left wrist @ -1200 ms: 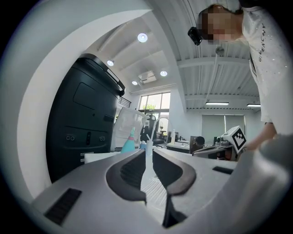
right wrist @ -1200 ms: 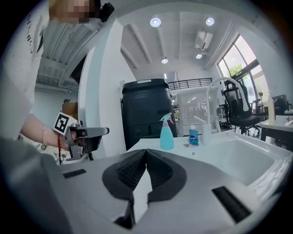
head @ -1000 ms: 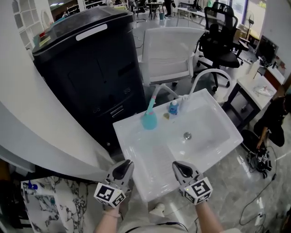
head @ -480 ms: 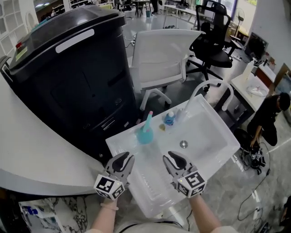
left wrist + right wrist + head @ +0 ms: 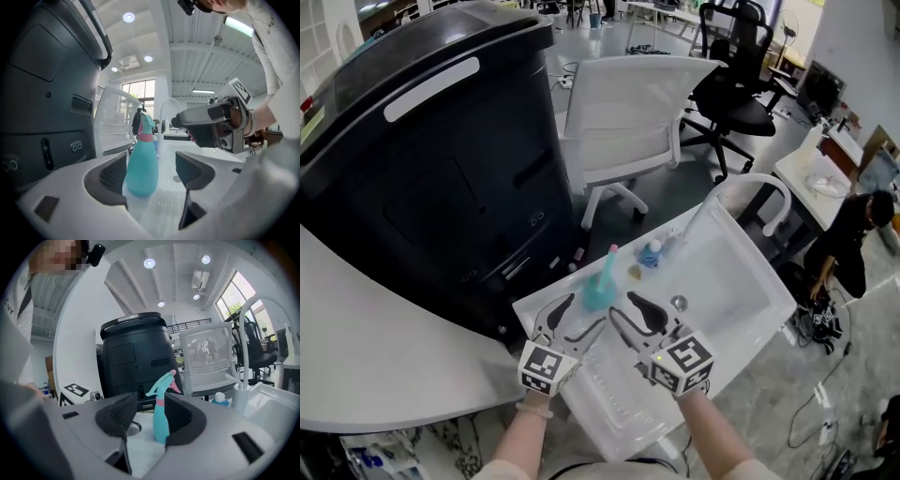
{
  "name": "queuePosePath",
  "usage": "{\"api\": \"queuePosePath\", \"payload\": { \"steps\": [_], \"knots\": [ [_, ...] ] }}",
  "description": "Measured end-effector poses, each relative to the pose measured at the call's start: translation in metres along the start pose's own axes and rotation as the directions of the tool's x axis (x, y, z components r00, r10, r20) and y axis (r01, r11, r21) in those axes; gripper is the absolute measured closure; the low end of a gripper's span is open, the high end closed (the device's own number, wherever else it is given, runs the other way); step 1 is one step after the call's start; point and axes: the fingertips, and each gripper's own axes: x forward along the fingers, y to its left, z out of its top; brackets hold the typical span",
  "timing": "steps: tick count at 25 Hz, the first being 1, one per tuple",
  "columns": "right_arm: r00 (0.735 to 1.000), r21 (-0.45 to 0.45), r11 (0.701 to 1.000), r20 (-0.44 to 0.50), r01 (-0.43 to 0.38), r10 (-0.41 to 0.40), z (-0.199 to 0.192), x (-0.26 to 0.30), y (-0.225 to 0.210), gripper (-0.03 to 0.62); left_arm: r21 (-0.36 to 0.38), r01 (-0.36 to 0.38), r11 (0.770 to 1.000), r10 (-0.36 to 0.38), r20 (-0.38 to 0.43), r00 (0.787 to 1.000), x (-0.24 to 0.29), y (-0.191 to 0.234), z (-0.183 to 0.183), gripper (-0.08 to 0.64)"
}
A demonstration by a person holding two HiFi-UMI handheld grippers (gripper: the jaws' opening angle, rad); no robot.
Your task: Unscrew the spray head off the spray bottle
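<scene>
A teal spray bottle (image 5: 598, 289) with a pink collar and teal spray head (image 5: 164, 379) stands upright on the drainboard of a white sink (image 5: 741, 281). My left gripper (image 5: 580, 317) sits just in front of it. Its jaws are opening wide, and the bottle (image 5: 142, 161) stands just beyond the tips, untouched. My right gripper (image 5: 626, 313) is beside it on the right, jaws opening too. In the right gripper view the bottle (image 5: 161, 423) shows in the gap beyond the pads, not pressed. The right gripper (image 5: 211, 126) also shows in the left gripper view.
A large black bin (image 5: 441, 159) stands close behind the sink's left end. A small blue bottle (image 5: 652, 253) sits by the arched faucet (image 5: 750, 187), with the drain (image 5: 679, 303) nearby. Behind are a white chair (image 5: 628, 103) and a black office chair (image 5: 741, 75). A person (image 5: 853, 244) crouches at the right.
Both grippers have moved forward over the drainboard up to the spray bottle. Their jaws, shut a second ago, now stand apart.
</scene>
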Motion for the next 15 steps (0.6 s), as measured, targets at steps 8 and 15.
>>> {"api": "queuePosePath", "payload": {
  "steps": [8, 15],
  "knots": [
    [0.999, 0.126, 0.992, -0.037, -0.023, 0.028, 0.016, 0.034, -0.011, 0.373, 0.115, 0.01, 0.993, -0.004, -0.052, 0.999, 0.039, 0.01, -0.003, 0.207],
    [0.988, 0.154, 0.985, -0.143, 0.081, -0.059, 0.006, 0.051, -0.019, 0.341, 0.152, 0.041, 0.987, -0.024, -0.116, 0.993, 0.053, 0.014, -0.018, 0.207]
  ]
}}
